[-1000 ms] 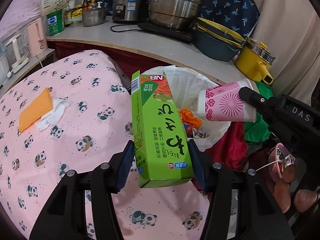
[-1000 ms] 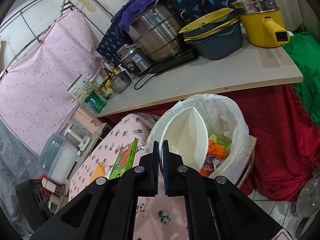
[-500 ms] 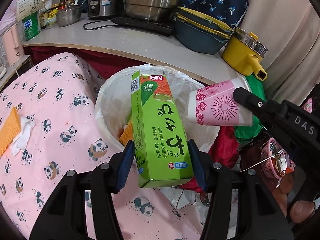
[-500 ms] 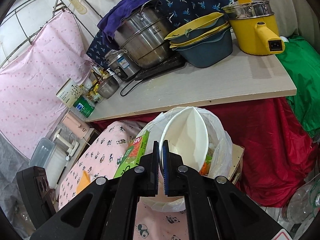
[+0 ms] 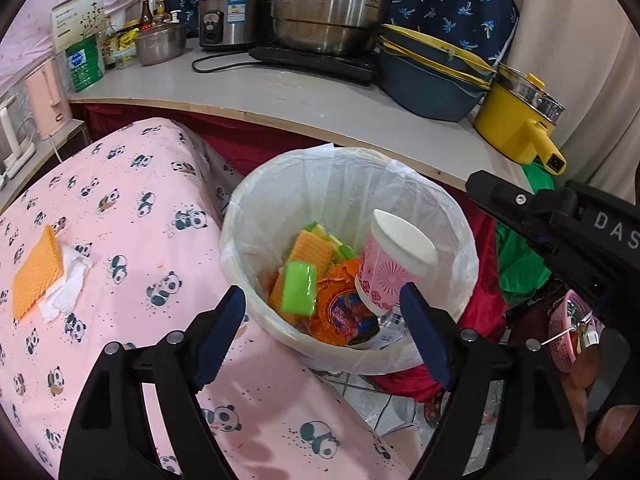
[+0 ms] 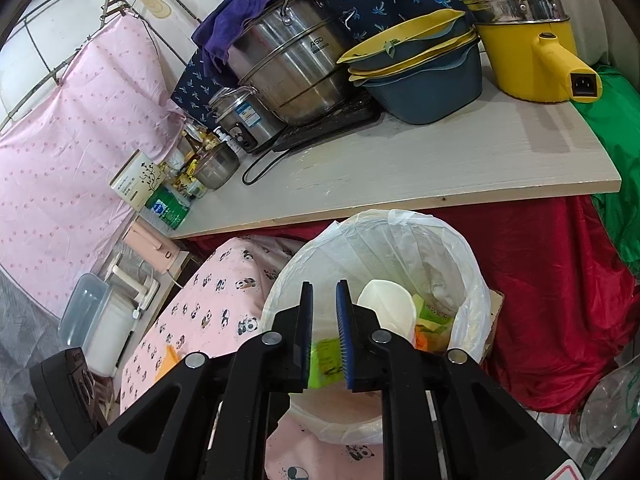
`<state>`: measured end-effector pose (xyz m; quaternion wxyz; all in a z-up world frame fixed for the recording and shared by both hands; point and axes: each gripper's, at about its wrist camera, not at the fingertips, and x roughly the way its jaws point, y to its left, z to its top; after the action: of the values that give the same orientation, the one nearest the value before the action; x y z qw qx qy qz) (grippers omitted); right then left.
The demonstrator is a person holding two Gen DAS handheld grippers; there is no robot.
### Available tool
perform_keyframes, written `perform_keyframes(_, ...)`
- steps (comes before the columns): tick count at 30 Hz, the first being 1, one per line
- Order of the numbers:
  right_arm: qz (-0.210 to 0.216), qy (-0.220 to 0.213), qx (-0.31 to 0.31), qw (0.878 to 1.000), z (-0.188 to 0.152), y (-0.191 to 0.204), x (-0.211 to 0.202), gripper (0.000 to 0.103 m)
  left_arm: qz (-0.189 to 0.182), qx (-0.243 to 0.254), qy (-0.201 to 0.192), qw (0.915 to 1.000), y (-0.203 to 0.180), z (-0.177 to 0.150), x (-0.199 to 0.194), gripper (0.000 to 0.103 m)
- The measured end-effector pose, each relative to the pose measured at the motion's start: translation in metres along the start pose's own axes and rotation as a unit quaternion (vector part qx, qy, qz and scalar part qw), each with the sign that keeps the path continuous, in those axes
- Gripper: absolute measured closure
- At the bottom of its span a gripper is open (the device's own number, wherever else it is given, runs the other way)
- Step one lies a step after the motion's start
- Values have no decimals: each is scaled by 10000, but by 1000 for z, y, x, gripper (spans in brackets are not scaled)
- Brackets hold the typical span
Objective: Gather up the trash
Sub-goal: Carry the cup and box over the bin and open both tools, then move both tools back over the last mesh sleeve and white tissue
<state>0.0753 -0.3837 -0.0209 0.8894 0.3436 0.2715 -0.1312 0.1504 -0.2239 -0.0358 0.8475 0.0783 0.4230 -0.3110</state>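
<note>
Over the bin (image 5: 448,200), our left hand-held gripper (image 5: 322,340) and right hand-held gripper (image 6: 324,338) have just been opening, empty; box (image 5: 299,293) and cup (image 5: 394,260) lie inside. On the bed, sponge (image 5: 37,270) and tissue (image 5: 68,286) remain.

Pink panda-print bed cover (image 5: 132,216), bearing orange sponge cloth (image 5: 36,276) overlapping crumpled white tissue (image 5: 66,292), grey wooden counter (image 5: 280,92), bearing pots, basins, bottles.

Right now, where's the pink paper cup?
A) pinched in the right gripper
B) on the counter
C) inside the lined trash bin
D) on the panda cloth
C: the pink paper cup sits among the trash in the lined trash bin; nothing is between the right gripper's pads.
</note>
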Motion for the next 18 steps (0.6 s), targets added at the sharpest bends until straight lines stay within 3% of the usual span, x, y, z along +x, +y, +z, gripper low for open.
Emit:
perform_keyframes(13, 18, 85, -276, 9996, -13, 28, -2, 74, 410, -431, -127, 9981, 45, -10, -19, 21)
perform_keyframes(18, 112, 180, -456, 9987, -24, 48, 0, 73, 571, -637, -204, 9961, 68, -19, -33, 18)
